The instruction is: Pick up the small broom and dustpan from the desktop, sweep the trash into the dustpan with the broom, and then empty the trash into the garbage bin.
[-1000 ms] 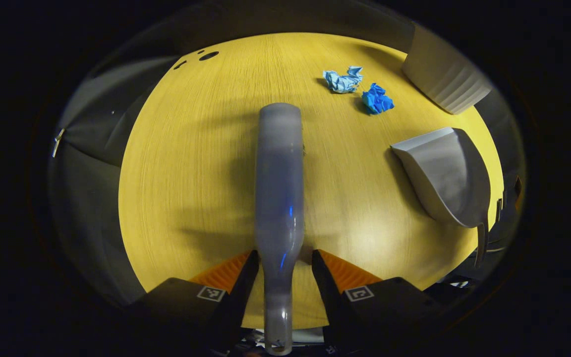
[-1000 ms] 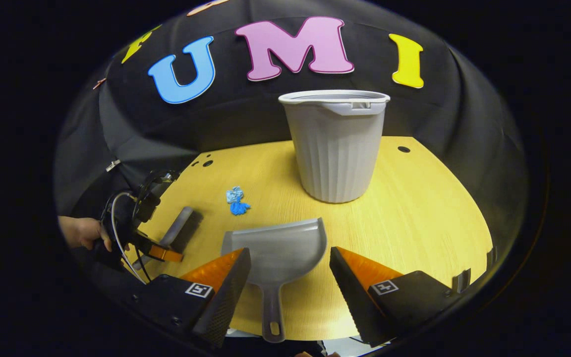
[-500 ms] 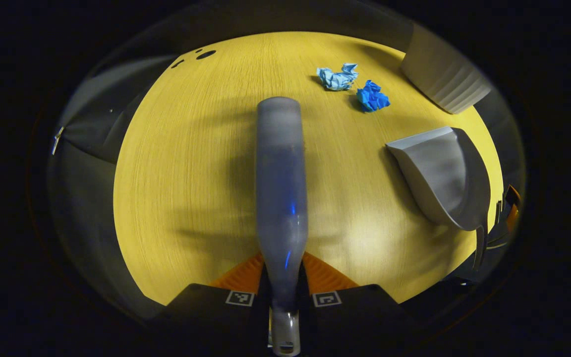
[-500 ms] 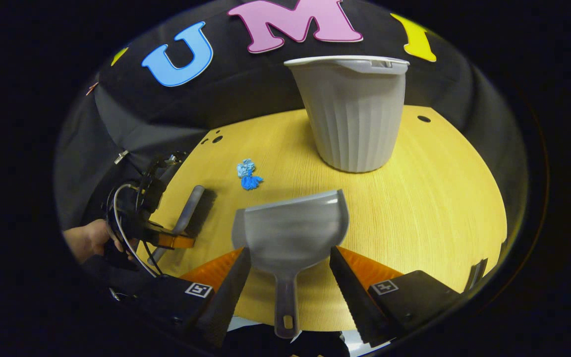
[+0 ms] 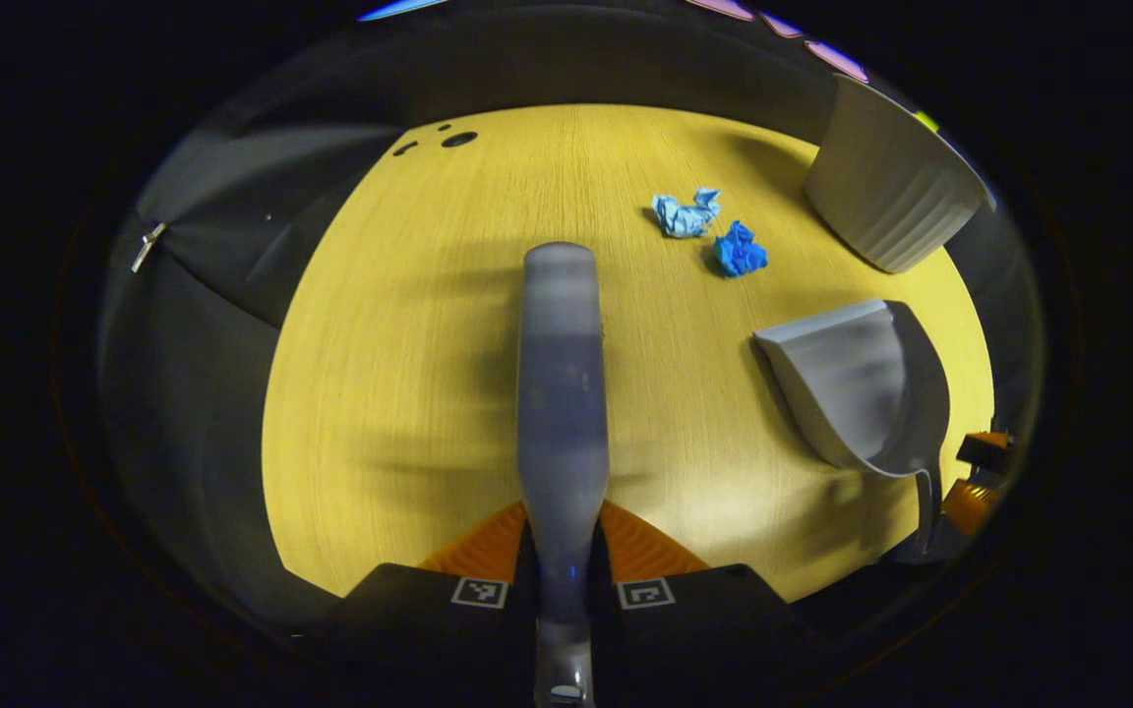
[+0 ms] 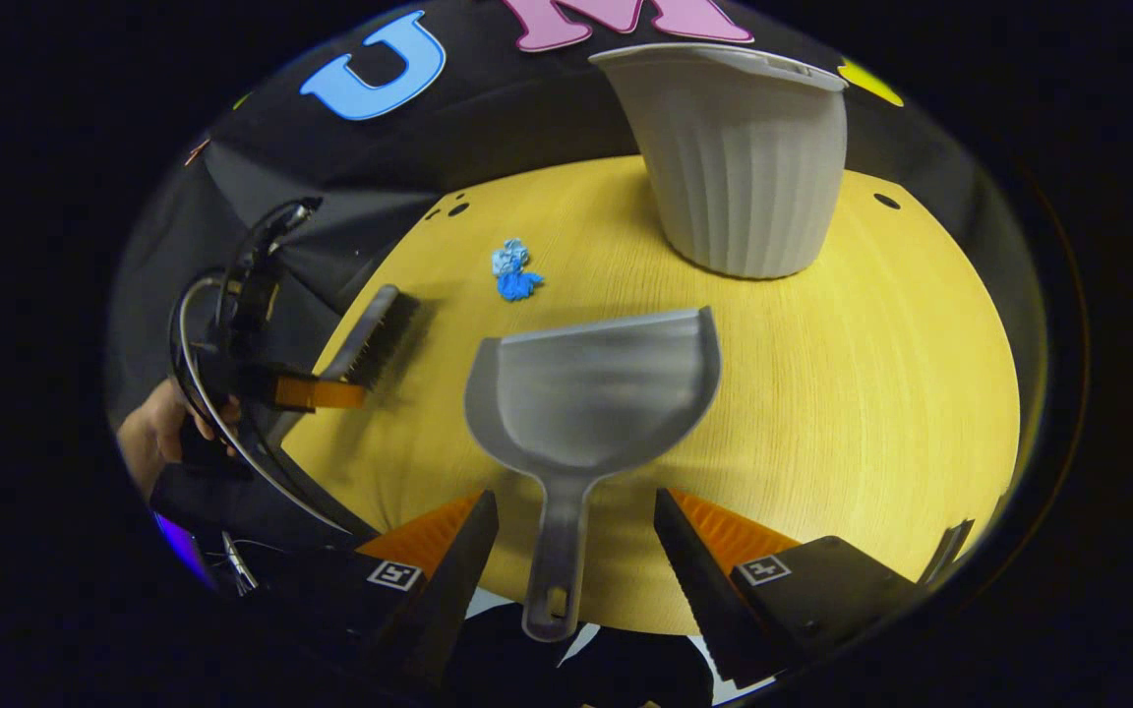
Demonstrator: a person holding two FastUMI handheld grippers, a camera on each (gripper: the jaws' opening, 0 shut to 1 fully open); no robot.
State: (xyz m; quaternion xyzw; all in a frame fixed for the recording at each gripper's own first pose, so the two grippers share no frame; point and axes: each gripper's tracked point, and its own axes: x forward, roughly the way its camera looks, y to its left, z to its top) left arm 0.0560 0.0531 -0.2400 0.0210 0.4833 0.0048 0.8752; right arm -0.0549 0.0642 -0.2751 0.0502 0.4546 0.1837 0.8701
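The grey broom [image 5: 561,374] runs straight ahead over the yellow desktop [image 5: 399,354], and my left gripper [image 5: 564,516] is shut on its handle. In the right gripper view that broom [image 6: 377,332] hangs at the left with its dark bristles just above the desktop. The grey dustpan [image 6: 594,388] lies flat in front of my right gripper [image 6: 574,501], which is open; the pan's handle lies between the fingers without touching them. Two crumpled paper balls, light blue [image 5: 685,213] and dark blue [image 5: 739,251], lie beyond the broom's tip. The dustpan [image 5: 857,379] sits to the broom's right.
A ribbed grey garbage bin [image 6: 739,157] stands upright at the back of the desktop [image 6: 881,374], behind the dustpan; this bin [image 5: 886,192] is right of the paper. A hand [image 6: 158,433] holds the left gripper at the desk's left edge. Small holes [image 5: 456,140] mark the far corner.
My left gripper closed on the broom handle and has raised the broom slightly. My right gripper rose and tilted down over the dustpan, staying open around its handle.
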